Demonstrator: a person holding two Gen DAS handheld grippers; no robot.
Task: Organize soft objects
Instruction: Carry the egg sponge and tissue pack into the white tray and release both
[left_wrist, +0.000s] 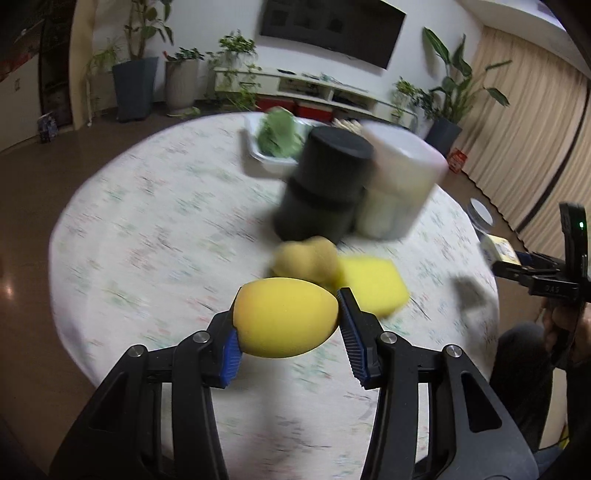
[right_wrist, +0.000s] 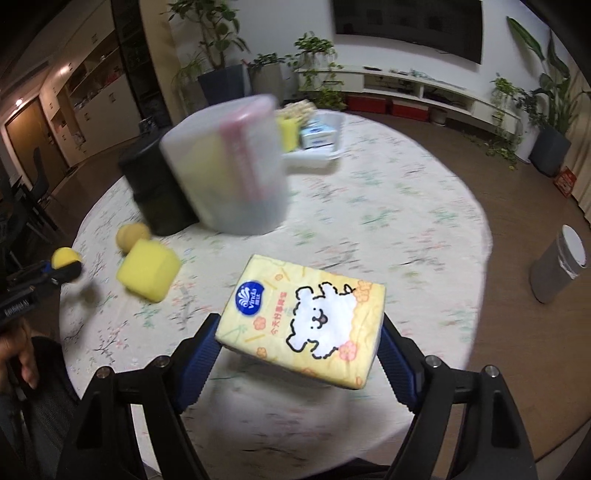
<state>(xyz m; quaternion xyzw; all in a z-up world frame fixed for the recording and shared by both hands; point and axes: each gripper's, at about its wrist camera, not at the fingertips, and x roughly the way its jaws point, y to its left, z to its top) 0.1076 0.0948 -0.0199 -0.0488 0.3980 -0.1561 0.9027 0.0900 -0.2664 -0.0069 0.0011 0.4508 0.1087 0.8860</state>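
My left gripper is shut on a yellow egg-shaped sponge and holds it above the round table. My right gripper is shut on a yellow tissue pack with a white cartoon dog, held above the table. A square yellow sponge and a tan peanut-shaped sponge lie on the cloth just beyond the left gripper; both also show in the right wrist view, the square sponge and the tan sponge. The left gripper with its sponge shows at the far left.
A black cylinder container and a translucent lidded container stand mid-table. A white tray at the far side holds a green soft item; from the right view the tray holds a yellow sponge and a blue pack. A grey bin stands on the floor.
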